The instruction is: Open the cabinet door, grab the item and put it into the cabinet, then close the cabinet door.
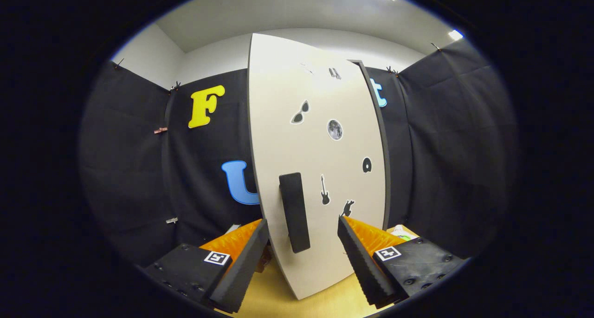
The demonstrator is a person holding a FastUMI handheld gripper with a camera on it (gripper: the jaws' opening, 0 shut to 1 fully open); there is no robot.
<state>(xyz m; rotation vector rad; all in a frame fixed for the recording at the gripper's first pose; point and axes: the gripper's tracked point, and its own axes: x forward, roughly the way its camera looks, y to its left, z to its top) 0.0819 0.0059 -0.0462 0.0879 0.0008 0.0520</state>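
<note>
The fingers [301, 257] stand wide apart, empty, straddling the black upright bar handle [294, 211] of the tall white sticker-dotted cabinet door [320, 146] (shut or ajar, I can't tell), so it's door-handling, opening or closing.

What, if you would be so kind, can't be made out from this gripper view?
- Cabinet interior: hidden behind the white sticker-covered cabinet door.
- The item to stow: cannot be identified; something pale with green peeks past the right finger, mostly covered.
- Whether the door is fully shut: its far edge is too unclear to tell.
- The open tongs flank the black padded door handle without touching; their depth from it is unclear.
</note>
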